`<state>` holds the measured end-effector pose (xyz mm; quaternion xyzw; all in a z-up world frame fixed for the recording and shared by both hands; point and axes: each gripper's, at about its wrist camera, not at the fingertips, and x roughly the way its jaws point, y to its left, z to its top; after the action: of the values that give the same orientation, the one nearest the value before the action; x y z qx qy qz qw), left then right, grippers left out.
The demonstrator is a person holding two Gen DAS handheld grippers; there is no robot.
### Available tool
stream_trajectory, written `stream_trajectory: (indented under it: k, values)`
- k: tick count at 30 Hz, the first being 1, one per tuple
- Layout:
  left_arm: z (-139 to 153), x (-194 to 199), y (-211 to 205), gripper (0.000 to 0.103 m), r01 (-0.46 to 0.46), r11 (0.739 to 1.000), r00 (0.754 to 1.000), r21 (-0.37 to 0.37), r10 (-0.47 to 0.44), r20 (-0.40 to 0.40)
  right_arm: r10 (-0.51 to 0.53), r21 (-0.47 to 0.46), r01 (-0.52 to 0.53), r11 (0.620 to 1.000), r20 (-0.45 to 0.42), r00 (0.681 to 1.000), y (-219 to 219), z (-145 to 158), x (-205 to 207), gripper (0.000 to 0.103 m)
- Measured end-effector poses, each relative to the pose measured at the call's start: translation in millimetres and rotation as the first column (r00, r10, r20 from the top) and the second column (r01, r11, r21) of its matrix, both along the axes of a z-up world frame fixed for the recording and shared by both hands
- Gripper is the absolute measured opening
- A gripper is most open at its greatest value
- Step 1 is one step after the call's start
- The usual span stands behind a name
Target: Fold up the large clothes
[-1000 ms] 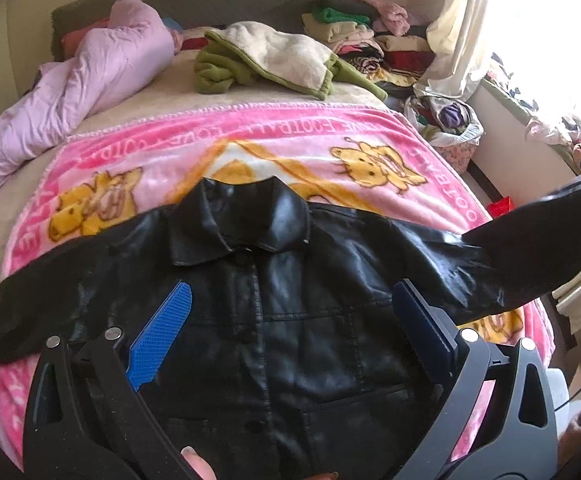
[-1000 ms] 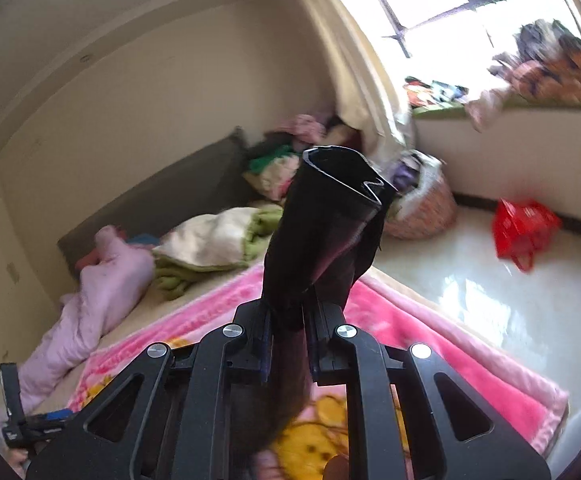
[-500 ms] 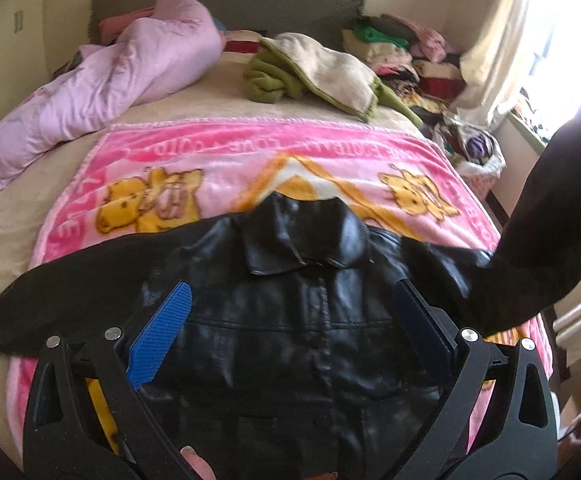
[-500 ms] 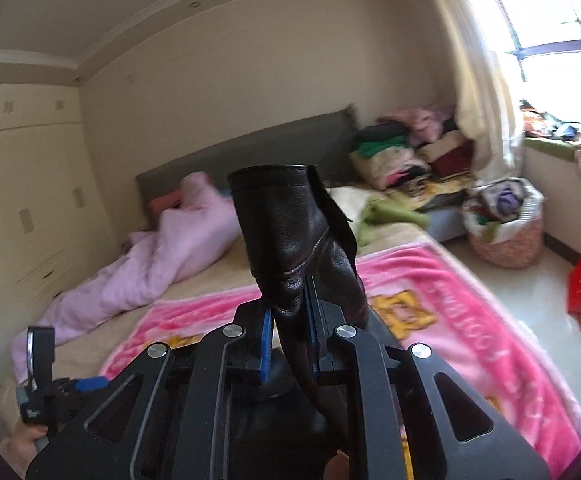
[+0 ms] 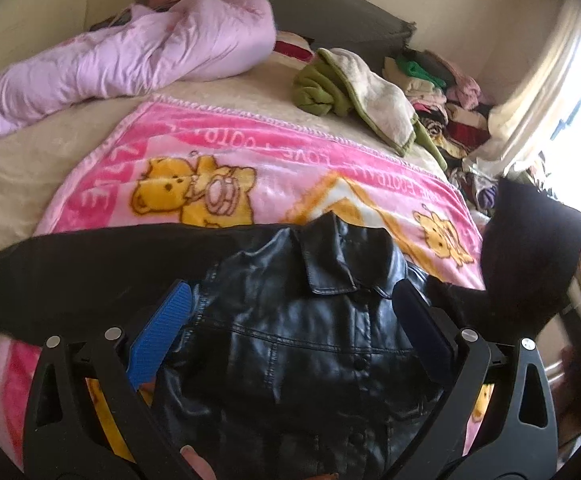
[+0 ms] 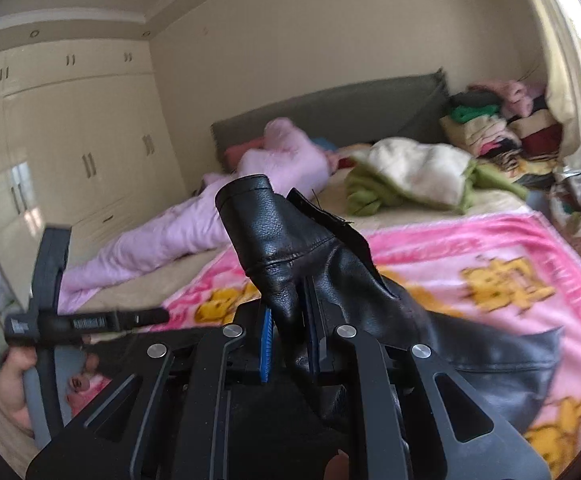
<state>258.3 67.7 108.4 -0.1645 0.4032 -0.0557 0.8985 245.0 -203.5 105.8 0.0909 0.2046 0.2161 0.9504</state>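
The left claw (image 5: pixel 290 320) hangs wide open over the chest of a black leather jacket (image 5: pixel 302 352), its blue ribbed pads (image 5: pixel 158 332) spread either side of the collar and holding nothing. The jacket lies front up on a pink plush blanket printed with yellow cartoon bears (image 5: pixel 218 168), one sleeve stretched flat toward the left edge of the bed. The right claw (image 6: pixel 288 316) is clamped on the cuff end of the jacket's other sleeve (image 6: pixel 278 236), which stands up out of the jaws and is lifted off the blanket. Farther up the bed lie a rumpled lilac quilt (image 5: pixel 122 56) and a green and cream fleece garment (image 5: pixel 354 88); behind them is a grey headboard (image 6: pixel 330 116). A stack of folded clothes (image 6: pixel 490 128) sits beside the bed near the window, and cream wardrobe doors (image 6: pixel 70 140) line the far wall
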Motion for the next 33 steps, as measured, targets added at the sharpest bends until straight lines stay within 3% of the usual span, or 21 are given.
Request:
stream_trajectory:
  k: [9, 14, 15, 17, 18, 19, 20, 25, 29, 33]
  values:
    - [-22.7, -5.9, 46.7, 0.094, -0.056, 0.994, 0.998, -0.09, 0.055, -0.012, 0.136, -0.081, -0.144, 0.986, -0.106, 0.985, 95.4, -64.5, 3.7, 0.014]
    - [-37.4, -7.8, 56.9, 0.094, -0.058, 0.992, 0.998, -0.111, 0.055, -0.027, 0.142, -0.124, -0.17, 0.978, -0.204, 0.969, 122.2, -102.6, 11.0, 0.016]
    - [-41.2, -7.5, 56.5, 0.094, -0.055, 0.992, 0.998, -0.113, 0.052, -0.034, 0.144, -0.124, -0.177, 0.976, -0.24, 0.96, 126.0, -112.3, 12.5, 0.021]
    - [-50.9, -5.6, 54.7, 0.094, -0.046, 0.992, 0.998, -0.117, 0.041, -0.051, 0.158, -0.108, -0.201, 0.974, -0.314, 0.936, 128.6, -128.0, 13.3, 0.045]
    - [-55.1, -4.3, 54.4, 0.094, -0.041, 0.992, 0.998, -0.117, 0.034, -0.06, 0.181, -0.087, -0.221, 0.971, -0.332, 0.926, 127.4, -132.6, 13.7, 0.071]
    - [-60.3, -3.3, 52.7, 0.094, -0.037, 0.993, 0.997, -0.116, 0.028, -0.073, 0.206, -0.057, -0.238, 0.97, -0.337, 0.919, 124.4, -133.0, 8.2, 0.096]
    - [-63.9, -2.9, 51.5, 0.094, -0.036, 0.993, 0.996, -0.115, 0.027, -0.082, 0.203, -0.054, -0.233, 0.971, -0.331, 0.922, 120.6, -130.9, 4.1, 0.099]
    - [-86.8, -4.3, 38.8, 0.094, 0.015, 0.994, 0.99, -0.11, -0.03, -0.137, 0.243, -0.018, -0.259, 0.966, -0.281, 0.928, 73.8, -104.5, -25.4, 0.099]
    - [-110.6, -1.1, 27.1, 0.094, 0.018, 0.998, 0.979, -0.065, -0.031, -0.2, 0.123, -0.033, -0.136, 0.99, -0.264, 0.957, 8.9, -93.8, -25.3, 0.099]
    - [-129.4, 8.5, 12.0, 0.094, 0.044, 0.993, 0.969, -0.11, -0.069, -0.237, -0.038, 0.006, 0.042, 0.999, -0.267, 0.963, -66.5, -83.1, -18.9, 0.099]
